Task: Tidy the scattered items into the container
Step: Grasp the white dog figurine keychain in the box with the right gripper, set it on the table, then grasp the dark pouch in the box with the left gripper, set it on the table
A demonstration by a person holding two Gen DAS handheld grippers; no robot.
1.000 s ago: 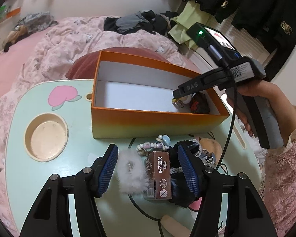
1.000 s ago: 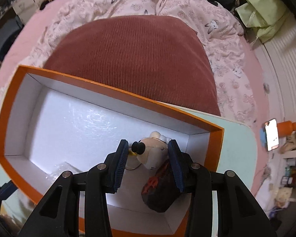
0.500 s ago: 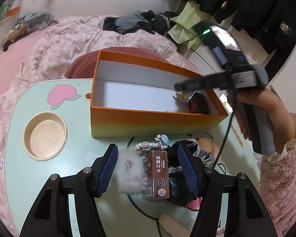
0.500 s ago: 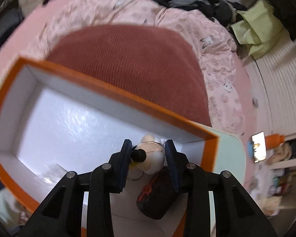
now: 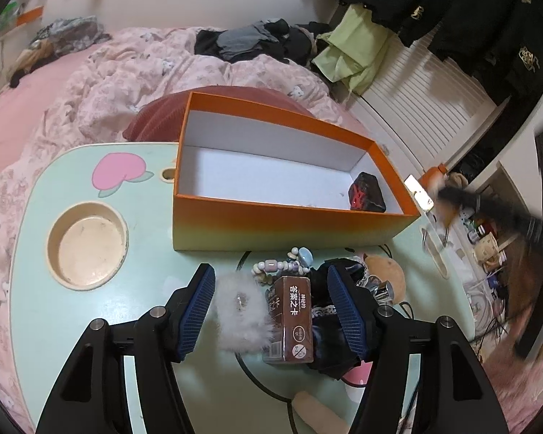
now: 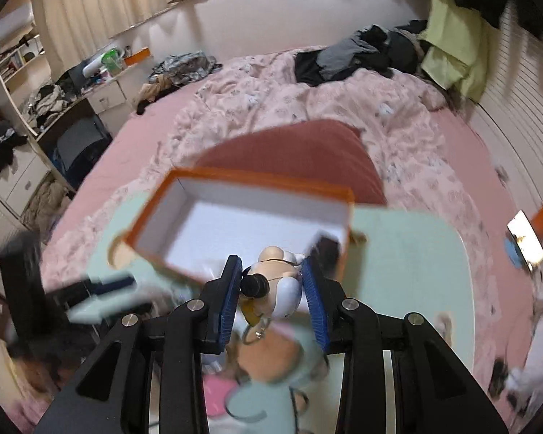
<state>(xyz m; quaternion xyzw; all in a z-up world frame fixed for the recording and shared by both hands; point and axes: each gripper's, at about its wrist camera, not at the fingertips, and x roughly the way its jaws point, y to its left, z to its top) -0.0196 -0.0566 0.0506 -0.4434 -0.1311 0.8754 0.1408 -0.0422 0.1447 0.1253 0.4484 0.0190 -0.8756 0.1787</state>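
right hand-held gripper [image 6: 271, 296]: clamped on small figurine [image 6: 275, 282] (view blurred) | left hand-held gripper [image 5: 271, 307]: held wide over brown card box [image 5: 293, 318] | orange box [image 5: 289, 217]: set on tabletop [image 5: 36, 289]

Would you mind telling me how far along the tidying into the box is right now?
Done: one black-and-red item lies in the orange box. In hand: the right gripper is shut on a small doll keychain, away from the box. Left: the fluffy clip, brown card pack, bead bracelet and black lace cloth lie on the table; the open left gripper brackets clip and pack.
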